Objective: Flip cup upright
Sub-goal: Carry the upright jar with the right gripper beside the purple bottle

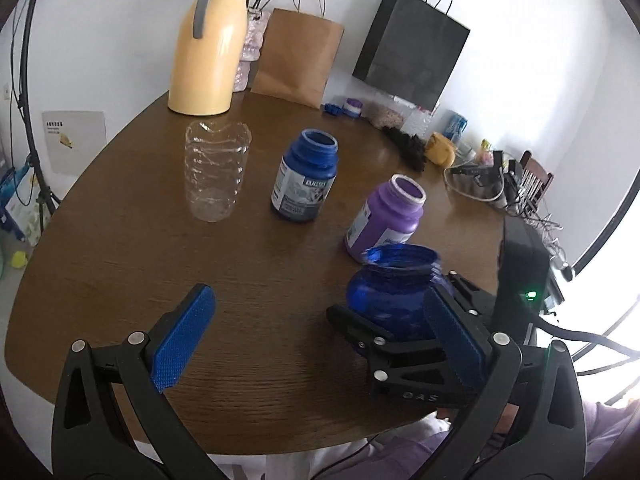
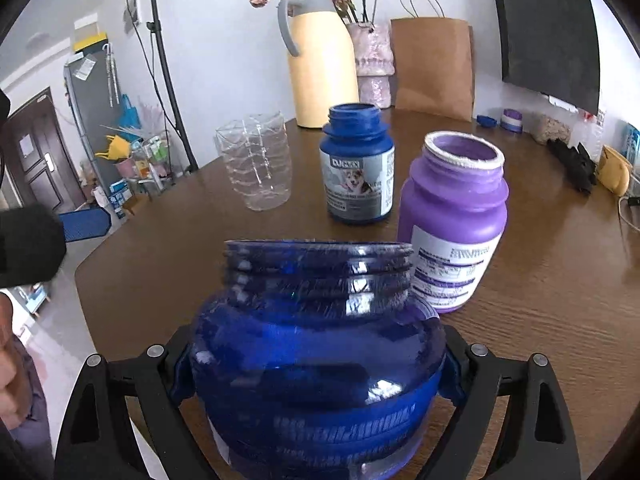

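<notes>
A translucent blue jar (image 2: 316, 356) stands upright with its open mouth up, held between the blue pads of my right gripper (image 2: 316, 364); it also shows in the left wrist view (image 1: 394, 292), at the table's near right. My left gripper (image 1: 316, 344) is open and empty above the brown table (image 1: 248, 288), left of the jar. A clear plastic cup (image 1: 216, 172), a dark blue bottle (image 1: 306, 178) and a purple bottle (image 1: 386, 216) stand upright with open mouths.
A yellow jug (image 1: 210, 44), a flower vase (image 2: 372, 64), a brown paper bag (image 1: 300, 60) and a black bag (image 1: 416, 48) stand at the table's far edge. Small clutter and cables (image 1: 480, 176) lie at the right. The table's front edge is close.
</notes>
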